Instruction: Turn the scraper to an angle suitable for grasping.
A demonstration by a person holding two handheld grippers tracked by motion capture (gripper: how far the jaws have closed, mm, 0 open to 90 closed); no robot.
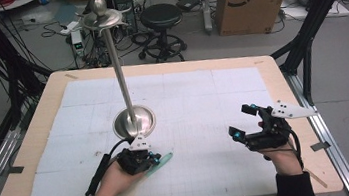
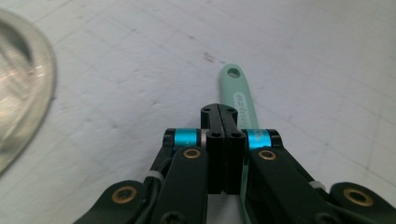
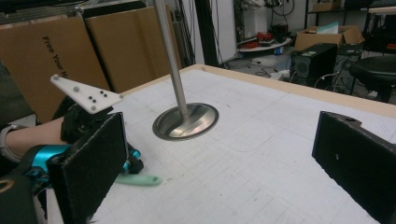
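Near the front edge of the table, just this side of the metal stand's base (image 1: 134,122), lies a mint-green handle (image 2: 239,100) with a hole at its tip, and the left gripper (image 2: 223,114) has its jaws pressed together on it, low against the white mat (image 1: 203,99). Looks to me like the grasp is made and the lift comes next, probably toward the stand's tall pole (image 1: 117,64). The right gripper (image 1: 242,121) waits well apart, jaws spread wide and holding nothing.
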